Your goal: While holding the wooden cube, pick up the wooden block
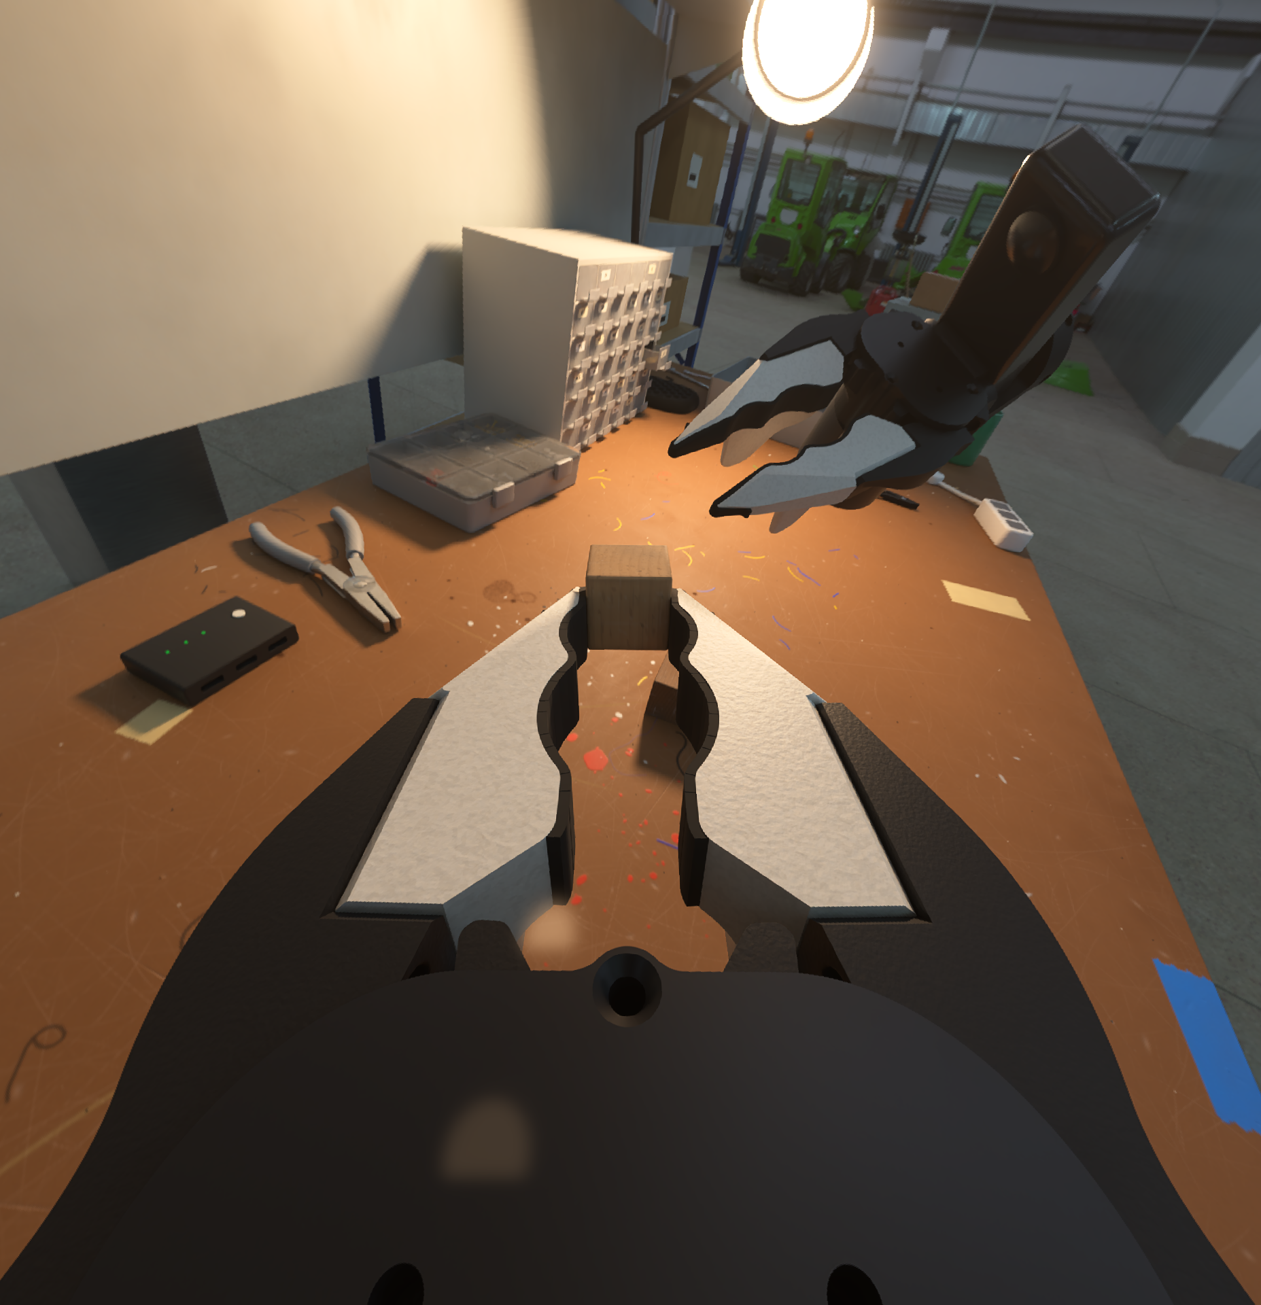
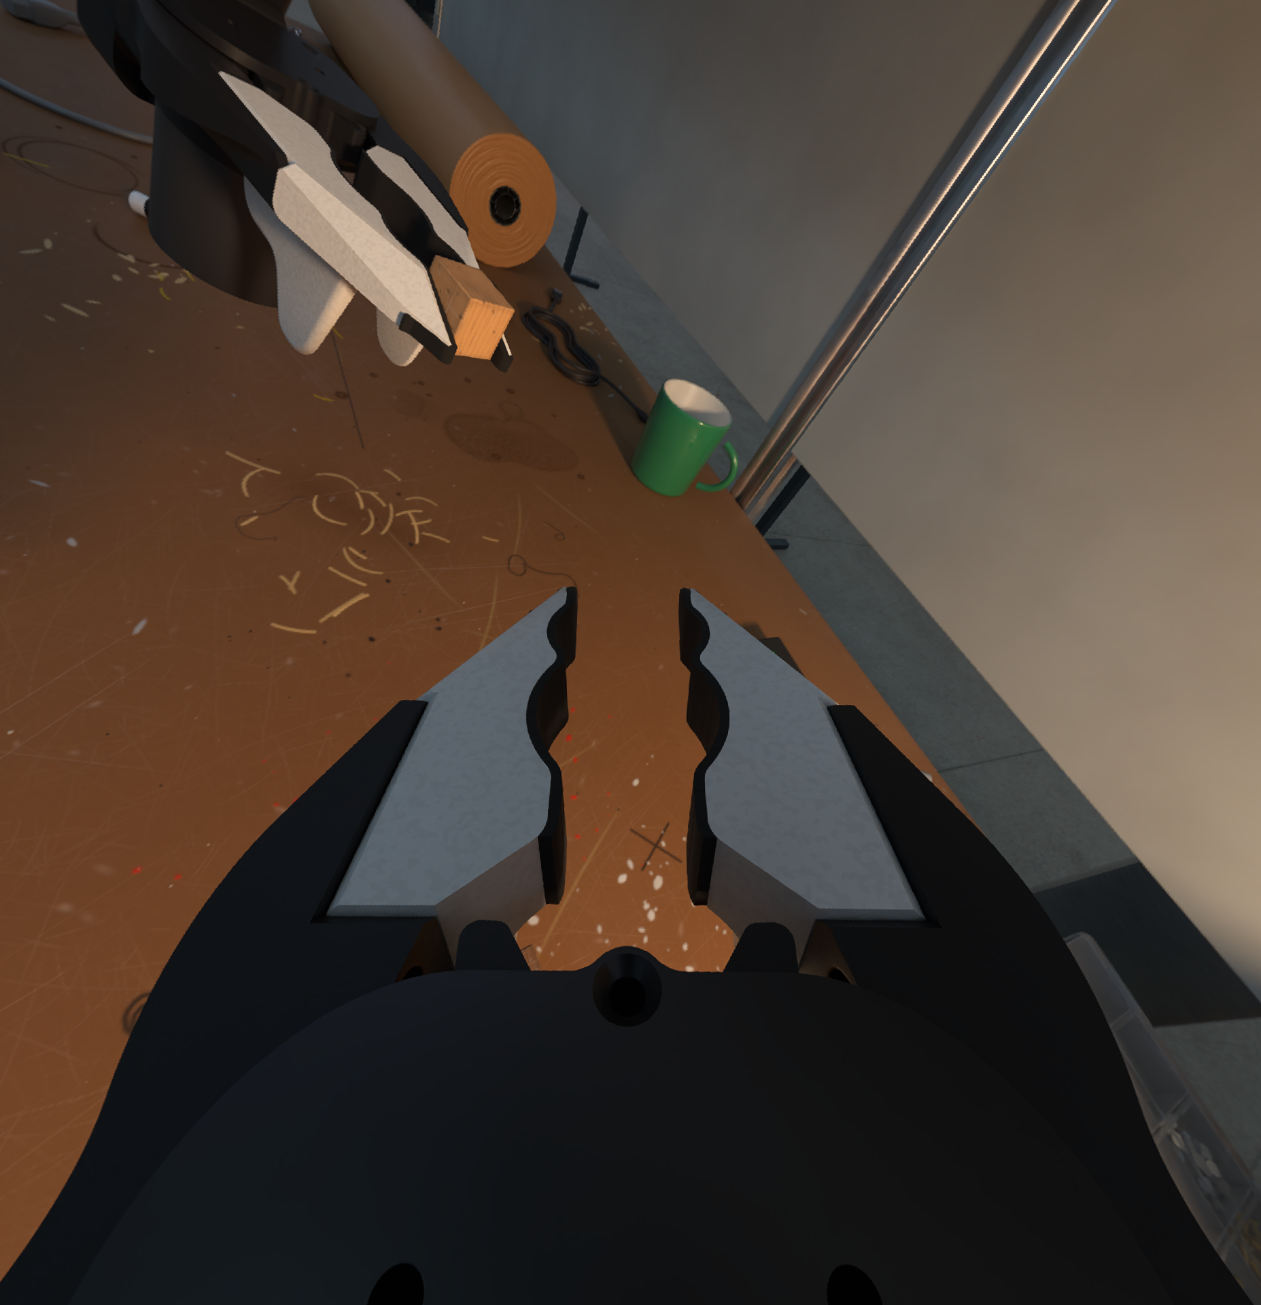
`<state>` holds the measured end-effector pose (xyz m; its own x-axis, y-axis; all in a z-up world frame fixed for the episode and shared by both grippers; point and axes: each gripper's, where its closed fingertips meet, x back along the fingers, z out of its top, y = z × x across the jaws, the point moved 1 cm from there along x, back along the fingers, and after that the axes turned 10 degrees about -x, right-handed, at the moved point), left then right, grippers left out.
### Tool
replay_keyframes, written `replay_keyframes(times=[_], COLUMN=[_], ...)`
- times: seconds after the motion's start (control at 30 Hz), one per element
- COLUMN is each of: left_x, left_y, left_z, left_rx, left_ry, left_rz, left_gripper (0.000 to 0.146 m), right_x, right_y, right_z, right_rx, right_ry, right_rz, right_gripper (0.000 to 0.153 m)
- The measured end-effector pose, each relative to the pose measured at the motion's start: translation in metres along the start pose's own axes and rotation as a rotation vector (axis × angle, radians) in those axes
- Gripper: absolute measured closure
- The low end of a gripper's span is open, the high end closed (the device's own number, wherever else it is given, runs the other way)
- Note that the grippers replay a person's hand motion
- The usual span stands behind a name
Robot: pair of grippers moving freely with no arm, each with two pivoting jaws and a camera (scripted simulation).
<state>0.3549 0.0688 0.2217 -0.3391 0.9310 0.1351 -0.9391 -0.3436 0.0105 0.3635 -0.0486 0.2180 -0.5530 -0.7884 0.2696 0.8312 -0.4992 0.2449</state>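
My left gripper (image 1: 627,600) is shut on a small wooden cube (image 1: 627,597), held at the fingertips above the brown table (image 1: 896,706). A second wooden piece, the block (image 1: 661,695), lies on the table below the cube, partly hidden by my right-hand finger (image 1: 768,748). My right gripper (image 1: 694,479) hovers open and empty beyond the cube, to the right. In the right wrist view, the right gripper (image 2: 627,597) is open over bare table, and the left gripper (image 2: 472,353) holds the cube (image 2: 479,314) at the upper left. The block does not show clearly there.
Pliers (image 1: 331,565), a black box with green lights (image 1: 210,646), a grey parts case (image 1: 472,466) and a drawer cabinet (image 1: 564,332) stand on the left and at the back. A green mug (image 2: 680,441), a brown roll (image 2: 500,198), a black cable (image 2: 564,346) and a metal pole (image 2: 931,233) line the table edge.
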Motion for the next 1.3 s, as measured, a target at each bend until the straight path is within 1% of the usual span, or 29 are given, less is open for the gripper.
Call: replay_keyframes(times=[0.23,0.47,0.53,0.7,0.83,0.9,0.97,1.0,1.1,1.23,1.3], left_x=[0.000,0.001,0.004,0.013,0.017,0.019,0.019,0.020,0.021,0.023,0.023], left_y=[0.013,0.020,0.024,0.023,0.025,0.027,0.028,0.029,0.032,0.031,0.030], left_z=[-0.017,-0.021,-0.018,-0.009,-0.004,-0.002,-0.002,-0.002,-0.002,-0.004,-0.005], left_rx=[-0.049,-0.030,-0.007,0.121,0.120,0.118,0.114,0.107,0.083,0.070,0.076], left_ry=[-0.027,0.002,0.041,0.172,0.197,0.209,0.211,0.208,0.193,0.171,0.171], left_rz=[0.020,0.008,-0.034,-0.109,-0.138,-0.155,-0.166,-0.174,-0.189,-0.176,-0.174], left_gripper=[0.125,0.125,0.125,0.125,0.125,0.125,0.125,0.125,0.125,0.125,0.125], right_x=[-0.003,0.000,0.002,0.006,0.011,0.014,0.018,0.020,0.027,0.038,0.039], right_y=[-0.012,-0.022,-0.024,-0.034,-0.036,-0.031,-0.024,-0.023,-0.023,-0.022,-0.022], right_z=[-0.017,-0.027,-0.028,-0.027,-0.039,-0.053,-0.075,-0.086,-0.123,-0.170,-0.185], right_rx=[-0.014,-0.064,-0.075,-0.111,-0.144,-0.160,-0.141,-0.121,-0.102,-0.073,-0.050], right_ry=[-0.065,-0.068,-0.063,-0.048,-0.118,-0.187,-0.313,-0.380,-0.573,-0.856,-0.935], right_rz=[0.050,0.113,0.135,0.206,0.250,0.220,0.173,0.163,0.186,0.227,0.261], right_gripper=[0.119,0.114,0.111,0.105,0.093,0.081,0.065,0.062,0.061,0.067,0.069])
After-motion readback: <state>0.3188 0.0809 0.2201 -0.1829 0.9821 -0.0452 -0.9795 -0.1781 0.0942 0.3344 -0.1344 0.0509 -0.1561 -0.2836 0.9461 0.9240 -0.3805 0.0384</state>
